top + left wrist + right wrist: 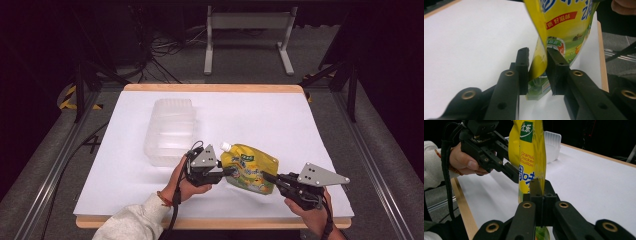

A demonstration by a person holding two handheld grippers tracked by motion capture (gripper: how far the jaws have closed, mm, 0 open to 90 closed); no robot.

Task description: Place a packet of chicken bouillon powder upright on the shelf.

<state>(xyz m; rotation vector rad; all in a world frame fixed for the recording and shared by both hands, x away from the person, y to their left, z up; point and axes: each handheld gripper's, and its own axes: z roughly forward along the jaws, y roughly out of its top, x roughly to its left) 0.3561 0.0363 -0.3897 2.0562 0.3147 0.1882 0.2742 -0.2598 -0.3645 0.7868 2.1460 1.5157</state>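
Pouch (248, 167) of yellow granulated bouillon, spouted, held between the two grippers above the near part of the white table (300, 125) — soft-walled and loose inside by the look of it, likely to sag and slide unless taken by its flat sealed edges. At its left, the left gripper (227, 171) has its jaws narrowed onto the pouch's side edge; the left gripper view shows the film squeezed between the pads. Beyond it, well apart, sits a clear plastic container (170, 130). At the right, the right gripper (267, 176) is clamped tight on the opposite lower edge. The pouch's long axis runs diagonally — its white spout (226, 146) points up-left, toward the container.
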